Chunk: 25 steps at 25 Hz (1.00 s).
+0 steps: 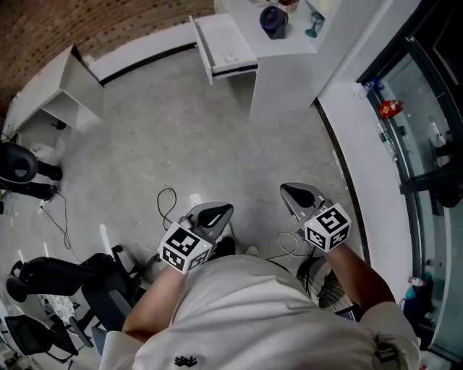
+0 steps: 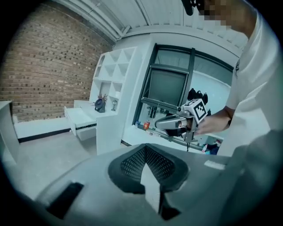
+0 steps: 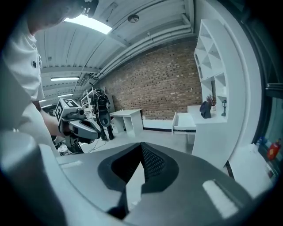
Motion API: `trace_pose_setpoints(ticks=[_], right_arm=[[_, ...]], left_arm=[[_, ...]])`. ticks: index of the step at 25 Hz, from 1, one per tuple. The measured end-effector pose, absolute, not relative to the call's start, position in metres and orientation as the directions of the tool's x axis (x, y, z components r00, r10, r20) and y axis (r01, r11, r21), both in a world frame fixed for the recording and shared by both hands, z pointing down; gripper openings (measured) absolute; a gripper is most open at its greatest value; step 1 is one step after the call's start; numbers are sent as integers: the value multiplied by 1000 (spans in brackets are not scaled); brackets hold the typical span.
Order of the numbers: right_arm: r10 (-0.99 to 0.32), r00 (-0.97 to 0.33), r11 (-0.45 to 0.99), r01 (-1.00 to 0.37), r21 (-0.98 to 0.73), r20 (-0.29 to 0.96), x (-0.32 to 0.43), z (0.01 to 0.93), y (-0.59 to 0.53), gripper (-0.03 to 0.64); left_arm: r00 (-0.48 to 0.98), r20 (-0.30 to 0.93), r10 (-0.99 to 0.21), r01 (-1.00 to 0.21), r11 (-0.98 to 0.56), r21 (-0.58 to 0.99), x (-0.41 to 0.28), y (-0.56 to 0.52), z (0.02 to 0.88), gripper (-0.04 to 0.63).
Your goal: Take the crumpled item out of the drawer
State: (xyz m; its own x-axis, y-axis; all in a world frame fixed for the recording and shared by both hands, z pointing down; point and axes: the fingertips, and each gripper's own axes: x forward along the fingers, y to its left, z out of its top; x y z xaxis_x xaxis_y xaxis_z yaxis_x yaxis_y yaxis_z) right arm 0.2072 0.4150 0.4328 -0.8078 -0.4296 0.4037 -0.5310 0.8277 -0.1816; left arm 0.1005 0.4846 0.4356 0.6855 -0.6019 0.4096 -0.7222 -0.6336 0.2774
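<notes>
1. The floor (image 1: 181, 130) is smooth grey concrete. It fills the whole stretch between you and the drawer (image 1: 226, 45).
2. The brick wall (image 1: 72, 22) stands behind the drawer. It is rough, with red-brown courses.
3. The worktop (image 1: 289, 45) is a white, flat-faced, hard-edged block. The drawer projects from its side.
4. The drawer is a shallow white rectangular tray, pulled fully out and open at the top. Its inside reads as plain white from here.
5. The left gripper (image 1: 226, 209) and the right gripper (image 1: 293, 194) are grey moulded shells with black ribbed pads. You hold both side by side, well apart from the drawer and across the floor from it. Each pair of jaws is pressed together with nothing between them.
6. A dark blue ornament (image 1: 274, 19), rounded in shape, stands on the worktop just beyond the drawer.
7. The crumpled item cannot be made out at this range. By the task it lies inside the drawer.

Handling, as a judgement: expect the crumpled item to be light, soft and easily squashed, with no firm edge. Spread one pair of jaws and come in over the drawer's open top. Pinch a raised fold near the middle of the bulk, not a loose corner. Lift straight up, clear of the drawer walls.
</notes>
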Motion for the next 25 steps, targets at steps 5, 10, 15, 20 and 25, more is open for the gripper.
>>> trace_pose_setpoints(ticks=[5,10,15,20,25], right_arm=[[-439,-798,834,-534,-143,413,167,429,372,12],[-461,-801,820,-549,-160,382,135,427,331,72],[-455,-793,818,-552,-163,406,122,429,281,194],[-452,-793,812,-555,-179,409,116,441,210,229],[-406,-815,838,-512,-188,413,112,445,121,229]], left_arm=[[697,404,-592,-709,-653,267,61,446,431,5],[711,408,-573,-694,-664,278,32,418,438,5],[714,400,-574,-695,-652,304,21,390,441,5],[687,399,-607,-725,-612,317,6,333,446,5],[642,416,-644,-766,-564,310,8,252,441,5]])
